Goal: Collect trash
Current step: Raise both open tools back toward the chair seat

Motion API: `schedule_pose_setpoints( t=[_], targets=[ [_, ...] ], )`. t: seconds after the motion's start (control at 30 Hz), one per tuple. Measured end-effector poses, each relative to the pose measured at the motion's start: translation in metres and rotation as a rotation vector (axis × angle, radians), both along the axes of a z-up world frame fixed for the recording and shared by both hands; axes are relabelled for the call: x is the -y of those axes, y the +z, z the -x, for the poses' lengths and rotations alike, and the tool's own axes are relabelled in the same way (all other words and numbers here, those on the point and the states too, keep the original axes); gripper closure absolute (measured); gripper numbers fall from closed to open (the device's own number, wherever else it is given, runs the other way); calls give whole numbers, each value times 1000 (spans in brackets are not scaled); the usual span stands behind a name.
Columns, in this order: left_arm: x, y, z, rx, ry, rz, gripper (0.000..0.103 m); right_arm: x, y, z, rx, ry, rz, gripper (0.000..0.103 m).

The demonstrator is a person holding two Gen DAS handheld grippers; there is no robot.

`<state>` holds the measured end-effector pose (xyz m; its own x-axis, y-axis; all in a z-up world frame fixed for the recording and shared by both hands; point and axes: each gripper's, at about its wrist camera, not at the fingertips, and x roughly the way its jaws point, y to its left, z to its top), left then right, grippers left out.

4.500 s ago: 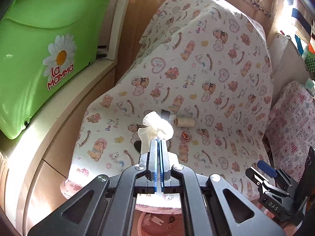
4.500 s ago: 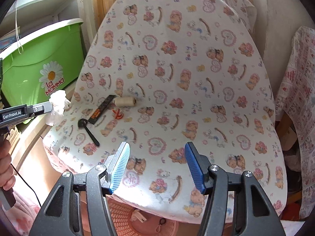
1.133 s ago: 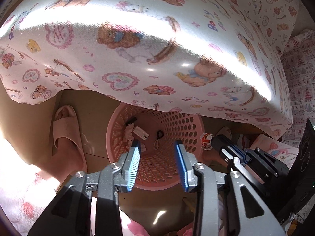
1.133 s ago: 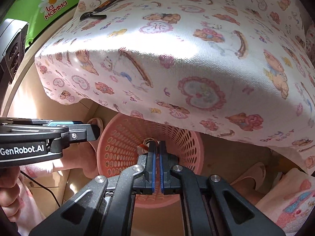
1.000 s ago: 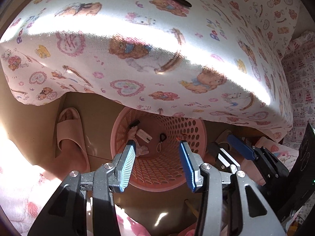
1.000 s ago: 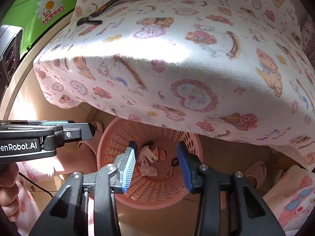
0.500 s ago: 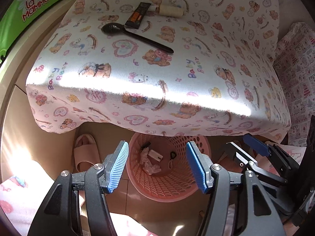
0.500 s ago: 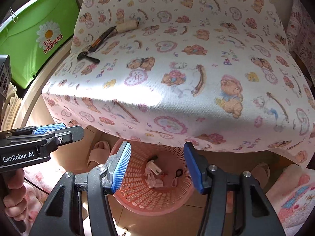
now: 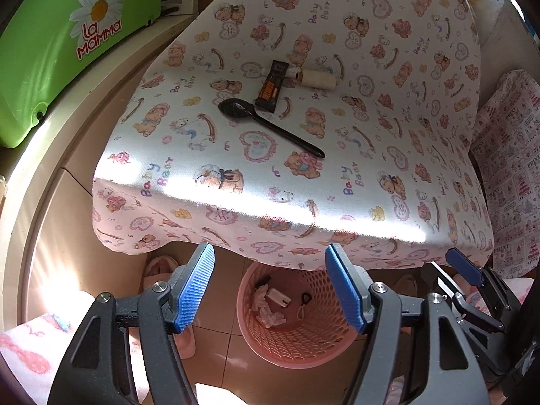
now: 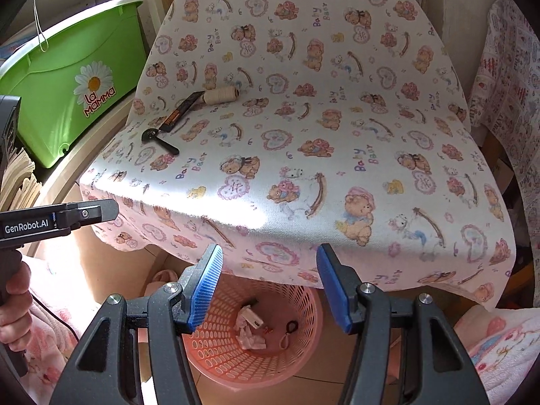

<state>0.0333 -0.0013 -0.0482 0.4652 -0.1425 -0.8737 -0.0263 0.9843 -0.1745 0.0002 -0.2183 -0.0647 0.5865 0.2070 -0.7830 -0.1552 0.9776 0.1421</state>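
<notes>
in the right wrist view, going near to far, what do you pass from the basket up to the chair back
pink basket → black spoon → dark wrapper → spool of thread

Harsh sun glare (fisheye-warped edges)

The tablecloth (image 9: 303,182) is hiding the pink basket's (image 9: 297,347) far rim. Small scraps (image 10: 249,334) inside are lying too tiny to identify.

One black spoon (image 9: 266,125), one dark wrapper (image 9: 272,86), one thread spool (image 9: 317,78), one pink basket (image 9: 297,347), one green tub (image 9: 67,33), two grippers
</notes>
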Motion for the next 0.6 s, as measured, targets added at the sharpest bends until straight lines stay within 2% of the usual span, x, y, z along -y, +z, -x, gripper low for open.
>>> schedule_pose_setpoints(
  t=[0.1,0.27,0.43,0.53,0.6],
  targets=[
    [-4,4,-1,15,5,8,36,1,6,1,27,0,13,43],
    [-10,12,-2,59,20,-32,35,5,12,-1,50,-20,15,41],
    [-12,14,-10,75,36,-22,35,11,15,-3,63,-40,19,41],
    [-11,26,-21,131,46,-73,34,12,20,-5,88,-43,35,41],
    [-11,31,-35,114,31,-86,30,12,24,-7,112,-48,55,41]
  ],
)
